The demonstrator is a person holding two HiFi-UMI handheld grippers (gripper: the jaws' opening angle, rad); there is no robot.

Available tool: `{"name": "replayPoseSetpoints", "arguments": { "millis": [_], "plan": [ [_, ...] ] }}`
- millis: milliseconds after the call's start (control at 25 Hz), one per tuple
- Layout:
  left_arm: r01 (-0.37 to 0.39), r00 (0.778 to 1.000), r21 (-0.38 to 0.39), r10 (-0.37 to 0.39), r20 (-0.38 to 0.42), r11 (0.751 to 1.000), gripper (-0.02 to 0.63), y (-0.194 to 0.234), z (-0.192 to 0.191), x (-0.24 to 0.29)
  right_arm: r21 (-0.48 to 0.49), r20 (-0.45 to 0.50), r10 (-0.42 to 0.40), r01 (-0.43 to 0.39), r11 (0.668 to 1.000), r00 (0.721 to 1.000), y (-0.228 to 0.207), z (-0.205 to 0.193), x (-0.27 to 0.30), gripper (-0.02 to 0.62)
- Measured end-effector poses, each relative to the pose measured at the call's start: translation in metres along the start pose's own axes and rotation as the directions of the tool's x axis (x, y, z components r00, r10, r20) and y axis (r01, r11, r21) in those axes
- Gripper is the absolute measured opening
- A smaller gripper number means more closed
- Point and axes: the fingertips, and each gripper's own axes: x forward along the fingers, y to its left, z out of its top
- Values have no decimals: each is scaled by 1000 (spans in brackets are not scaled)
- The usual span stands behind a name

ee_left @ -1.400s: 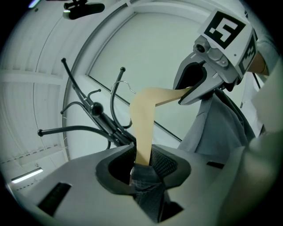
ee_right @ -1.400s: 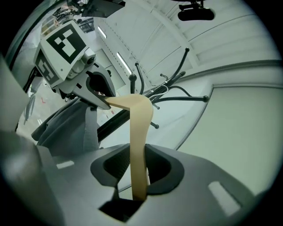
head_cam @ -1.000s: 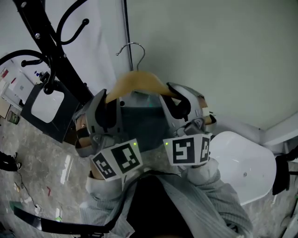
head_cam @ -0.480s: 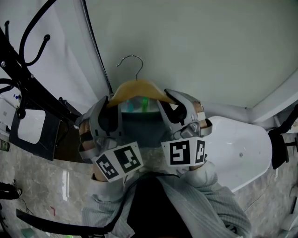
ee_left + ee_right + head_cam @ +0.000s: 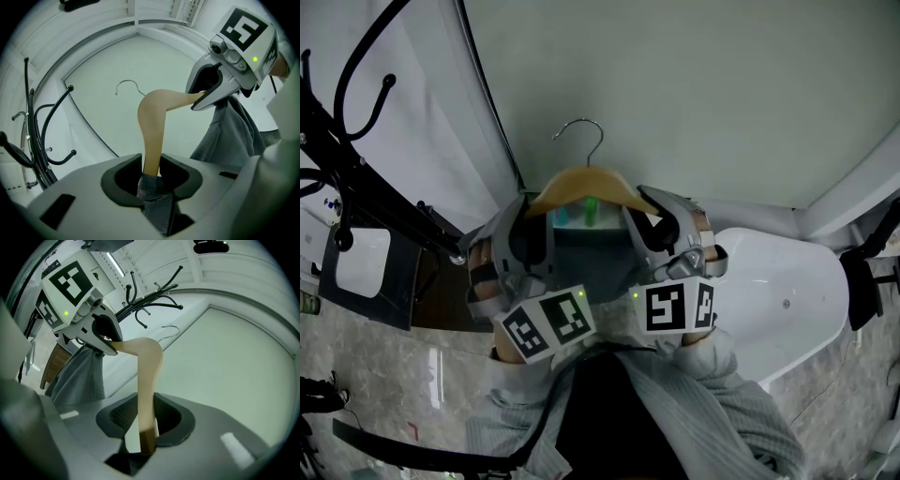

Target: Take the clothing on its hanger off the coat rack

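- The wooden hanger (image 5: 579,180) is gripped at both shoulders so that it is carried level. The left hand-held gripper (image 5: 151,164) is clamped on one end with grey clothing (image 5: 153,190) pinched in, and the right hand-held gripper (image 5: 146,404) on the other.
- Its wire hook (image 5: 586,131) is seen in free air, well apart from the coat rack (image 5: 136,302).
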Motion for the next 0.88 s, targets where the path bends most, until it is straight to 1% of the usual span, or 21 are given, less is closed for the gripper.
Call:
{"name": "replayPoseSetpoints", "arguments": {
  "millis": [680,760,880],
  "plan": [
    [12,1000,-6,-12,-24,1000,117,0,-11,-3,0,-4,22,-22,1000,1000,10,3,3,100],
    [17,1000,-7,-17,-18,1000,117,-1,-8,-1,-1,-12,16,-16,1000,1000,7,1,2,100],
    [47,999,0,-47,18,999,117,-10,4,5,1,-48,-15,15,1000,999,-1,-7,-7,100]
  ]
}}
